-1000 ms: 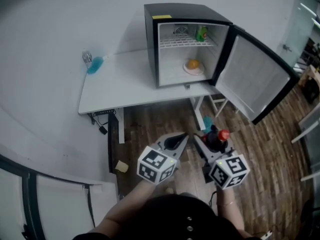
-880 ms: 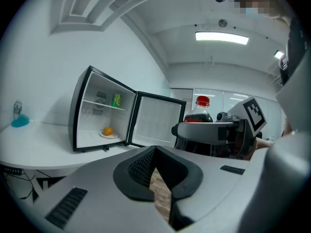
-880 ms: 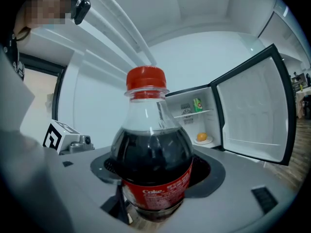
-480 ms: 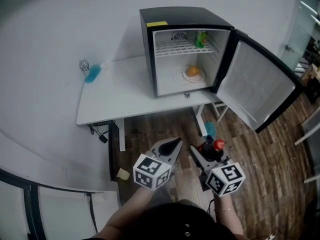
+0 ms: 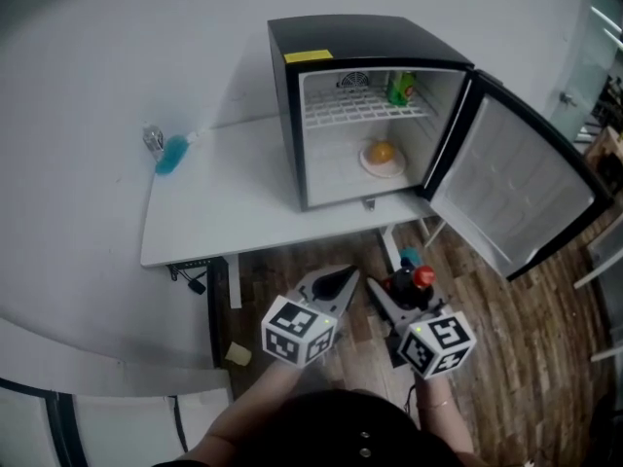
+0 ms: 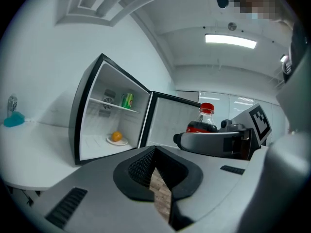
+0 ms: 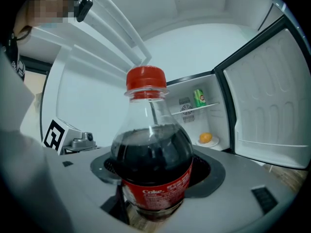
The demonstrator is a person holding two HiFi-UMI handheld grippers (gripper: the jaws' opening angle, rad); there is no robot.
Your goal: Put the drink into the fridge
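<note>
**Left gripper** [image 5: 336, 282]: held near, low over the wooden floor [image 5: 531, 358]. Jaws are closed tip to tip and nothing is carried.

**Right gripper** [image 5: 397, 295]: held just right of the left one. Jaws are clamped on the lower body of the cola bottle [image 7: 153, 159].

**Cola bottle**: carried in front of the counter [image 5: 224, 197], well apart from the fridge [image 5: 331, 37]. The long axis is seen standing upright out of the jaws, red cap [image 7: 146, 79] uppermost. It is judged nearly full, so fairly heavy for its size. The clear plastic wall is judged smooth, slightly yielding and liable to slip. A hold low at the label band, as now, is judged soundest.

**Fridge**: set on the counter's right part, door [image 5: 516, 188] swung wide to the right.
- Upper wire shelf [image 5: 360, 110]: a green can [image 5: 399, 88] is stored at the far right.
- Floor of the compartment: an orange [image 5: 382, 151] is kept on a plate [image 5: 370, 164].

**Blue item** [image 5: 172, 153]: noted at the counter's far left; kind not determinable.
</note>
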